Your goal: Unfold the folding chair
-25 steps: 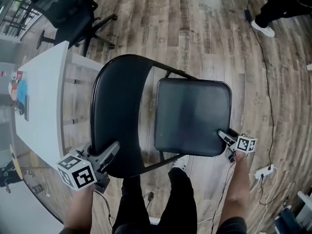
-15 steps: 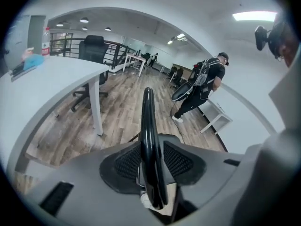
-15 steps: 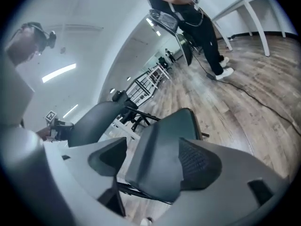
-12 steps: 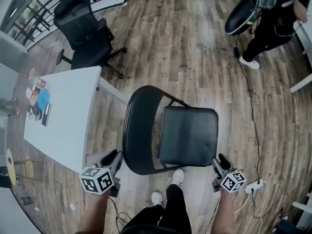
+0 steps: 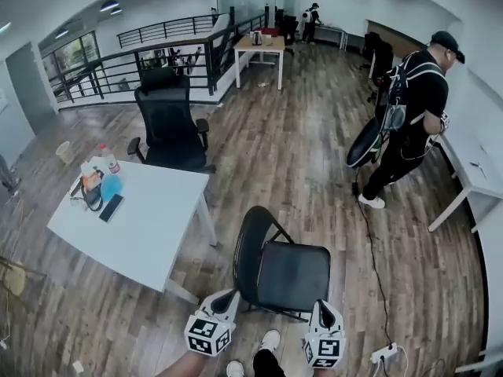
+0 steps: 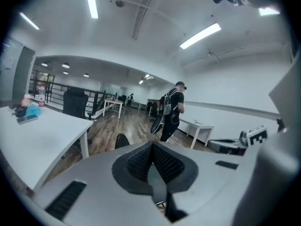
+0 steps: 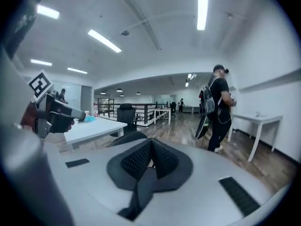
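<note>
The black folding chair (image 5: pixel 291 277) stands unfolded on the wood floor, seat level, with its curved backrest (image 5: pixel 251 250) towards the white table. Just in front of me my left gripper (image 5: pixel 228 298) hovers near the backrest's lower edge, shut and holding nothing. My right gripper (image 5: pixel 324 309) hangs by the seat's near right corner, also shut and empty. In the left gripper view the pads of the left gripper (image 6: pixel 153 148) meet, and the backrest top (image 6: pixel 121 140) peeks over them. The right gripper view shows the right gripper (image 7: pixel 151 146) shut, above the backrest (image 7: pixel 127 136).
A white table (image 5: pixel 141 226) with small items stands left of the chair, with a black office chair (image 5: pixel 169 124) behind it. A person with a backpack (image 5: pixel 413 104) stands at the right by a white desk (image 5: pixel 471 175). A power strip (image 5: pixel 383 353) and its cable lie near my right foot.
Both grippers have come off the chair, risen towards me and shut. The view has lifted from straight down on the chair to the wider room.
</note>
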Available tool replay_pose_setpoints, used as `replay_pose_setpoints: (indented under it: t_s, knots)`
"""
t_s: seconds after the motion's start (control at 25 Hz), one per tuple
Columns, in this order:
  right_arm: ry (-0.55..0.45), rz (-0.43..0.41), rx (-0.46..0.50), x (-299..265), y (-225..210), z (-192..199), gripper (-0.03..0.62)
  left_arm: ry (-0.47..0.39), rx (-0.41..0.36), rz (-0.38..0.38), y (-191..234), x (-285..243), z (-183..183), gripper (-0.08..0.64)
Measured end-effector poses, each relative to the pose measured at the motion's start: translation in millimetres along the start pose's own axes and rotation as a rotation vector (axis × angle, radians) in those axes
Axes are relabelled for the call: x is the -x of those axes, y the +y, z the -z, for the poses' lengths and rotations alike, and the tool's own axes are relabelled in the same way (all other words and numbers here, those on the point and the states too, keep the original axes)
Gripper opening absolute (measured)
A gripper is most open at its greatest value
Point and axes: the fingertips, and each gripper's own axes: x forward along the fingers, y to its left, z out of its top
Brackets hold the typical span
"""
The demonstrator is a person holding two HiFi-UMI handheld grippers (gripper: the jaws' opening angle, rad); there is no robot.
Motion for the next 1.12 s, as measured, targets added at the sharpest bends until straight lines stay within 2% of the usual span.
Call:
replay_pose_setpoints:
  t_s: [0.08, 0.16, 0.32, 0.52, 0.8, 1.12]
  knots:
    - [-0.02, 0.034, 0.068, 48, 26, -17, 0.014, -0.041, -0.032, 0.003, -23, 37, 1, 0.005]
    - [-0.025, 0.056, 0.09, 81, 49, -22, 0.014, -0.048, -0.039, 0.007, -34, 64, 10, 0.005]
    - [-0.04, 0.053, 0.02, 126, 69, -32, 0.014, -0.049, -0.02, 0.014, -56, 104, 22, 0.005]
    - [-0.114, -0.011, 0.046, 163, 71, -57, 0.014, -0.085, 0.018, -0.018, -90, 143, 17, 0.005]
    - [-0.234, 0.004, 0.084, 205, 49, -105, 0.014, -0.161, -0.01, -0.052, -144, 155, -11, 0.006]
    - [-0.255, -0.016, 0.071, 236, 54, -101, 0.014, -0.166, -0.052, -0.082, -169, 181, -6, 0.005]
